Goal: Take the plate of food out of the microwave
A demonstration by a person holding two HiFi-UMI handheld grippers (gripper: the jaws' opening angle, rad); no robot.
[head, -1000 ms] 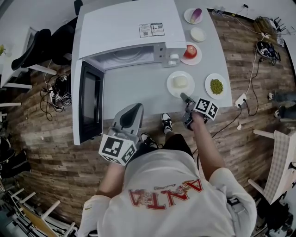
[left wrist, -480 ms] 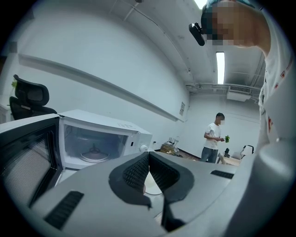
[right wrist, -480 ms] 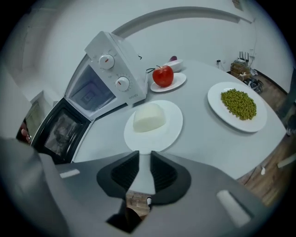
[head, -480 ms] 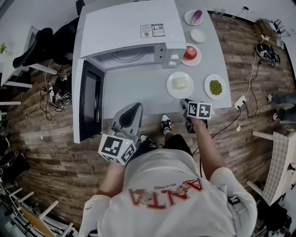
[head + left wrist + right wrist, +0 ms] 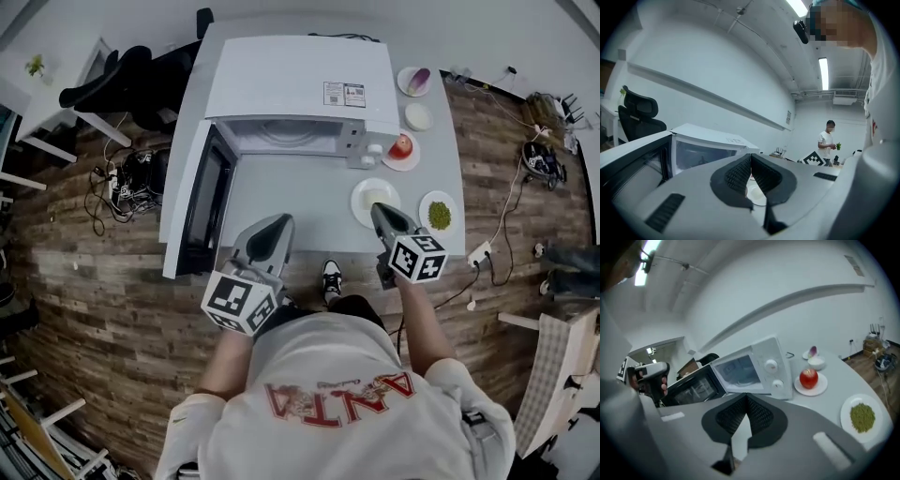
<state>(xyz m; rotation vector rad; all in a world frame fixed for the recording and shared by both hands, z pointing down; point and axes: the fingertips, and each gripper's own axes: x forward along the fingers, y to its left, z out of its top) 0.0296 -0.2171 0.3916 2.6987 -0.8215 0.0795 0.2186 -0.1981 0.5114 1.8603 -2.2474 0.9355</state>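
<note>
The white microwave stands at the back of the grey table, its door swung open to the left. Only the glass turntable shows in the cavity. A white plate of pale food rests on the table in front of the control panel. My right gripper hangs over that plate's near edge, jaws shut and empty; in the right gripper view the right gripper points at the microwave. My left gripper hovers at the table's front, shut and empty, as the left gripper confirms in its own view.
Right of the microwave sit a plate with a red apple, a small white bowl and a plate with a purple onion. A plate of green peas lies near the right edge. A person stands far off.
The right gripper's jaws have shut with nothing in them, and it has lifted up from the near rim of the pale-food plate. The left gripper has hardly moved. The head view has shifted.
</note>
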